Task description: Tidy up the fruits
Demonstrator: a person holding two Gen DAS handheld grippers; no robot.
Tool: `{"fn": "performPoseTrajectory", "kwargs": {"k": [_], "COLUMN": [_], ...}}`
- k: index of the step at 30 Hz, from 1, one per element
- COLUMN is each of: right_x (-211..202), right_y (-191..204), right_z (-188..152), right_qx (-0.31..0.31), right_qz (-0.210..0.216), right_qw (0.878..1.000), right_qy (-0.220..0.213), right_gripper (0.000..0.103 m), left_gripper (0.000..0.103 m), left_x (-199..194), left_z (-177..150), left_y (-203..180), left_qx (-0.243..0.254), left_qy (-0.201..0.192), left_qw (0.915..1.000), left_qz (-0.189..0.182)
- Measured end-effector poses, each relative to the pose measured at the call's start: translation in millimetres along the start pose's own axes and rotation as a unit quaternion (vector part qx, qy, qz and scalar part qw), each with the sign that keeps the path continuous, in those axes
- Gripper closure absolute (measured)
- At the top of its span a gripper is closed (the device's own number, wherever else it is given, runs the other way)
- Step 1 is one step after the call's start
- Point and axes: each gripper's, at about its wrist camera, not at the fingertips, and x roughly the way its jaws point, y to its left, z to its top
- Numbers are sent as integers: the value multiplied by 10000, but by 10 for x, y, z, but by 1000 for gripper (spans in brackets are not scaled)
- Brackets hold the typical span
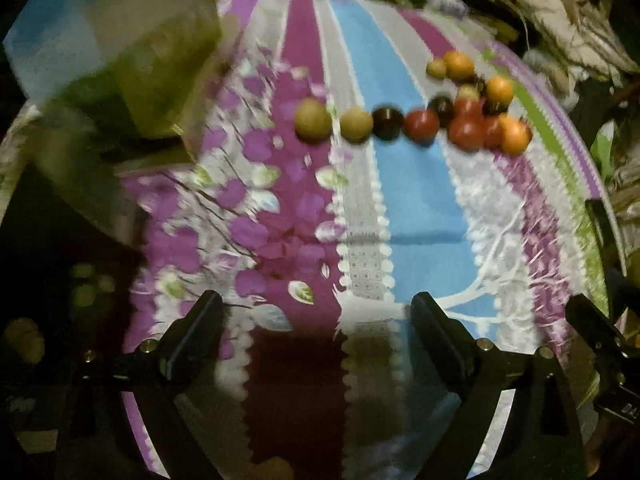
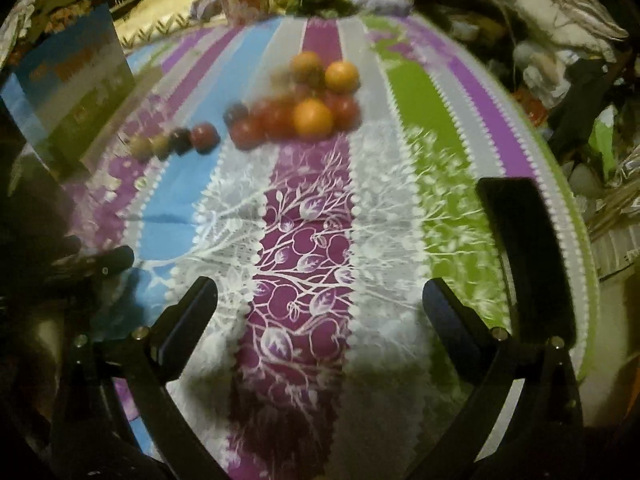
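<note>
While both tools hang empty above it, the striped, floral-printed cloth (image 2: 312, 240) covering the bench fills most of each view, with a blue and green box (image 2: 76, 92) standing at its far left edge. On the cloth's far half lies the pile of fruit (image 2: 308, 104): orange, red and dark round pieces bunched together and touching. To the pile's left a short row (image 1: 364, 122) has been laid out, two tan-green fruits, a dark one and a red one, side by side and nearly touching. The left hand-held gripper (image 1: 316, 312) is spread wide with nothing between its fingers, well short of the row. The right hand-held gripper (image 2: 320, 296) is likewise released and empty, near the cloth's front part and well apart from the pile. Judging by the layout, the step in hand is fetching the next piece from the pile to extend the row. It would go best by choosing a fruit on the pile's outer edge, such as the front orange one (image 2: 313, 118), straddling it squarely before closing, so neighbours are not nudged and set rolling. Both views are blurred, so finer detail cannot be told.
</note>
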Motion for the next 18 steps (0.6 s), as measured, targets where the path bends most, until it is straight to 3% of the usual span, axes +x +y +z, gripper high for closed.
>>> {"fn": "performPoseTrajectory", "kwargs": {"k": [6,8,14,18], "right_x": [-460,-578,-942,-1189], "right_y": [-29,-35,43,73], "right_z": [79,131,231,235], "right_qx": [12,24,-93,-166], "right_qz": [-56,6,-187,-232], "right_qw": [9989,9983,9948,9908], "right_qy": [-467,-585,-997,-1325], "right_gripper": [0,0,0,0], "left_gripper": [7,2,0,0], "left_x": [-654,-895,-1660,-2011], "left_z": [78,125,165,132], "left_y": [75,94,188,174], "left_qx": [-120,-131,-247,-143], "left_qy": [-738,-1023,-1997,-2396], "left_qw": [9972,9947,9782,9684], "left_qz": [-54,39,519,680]}}
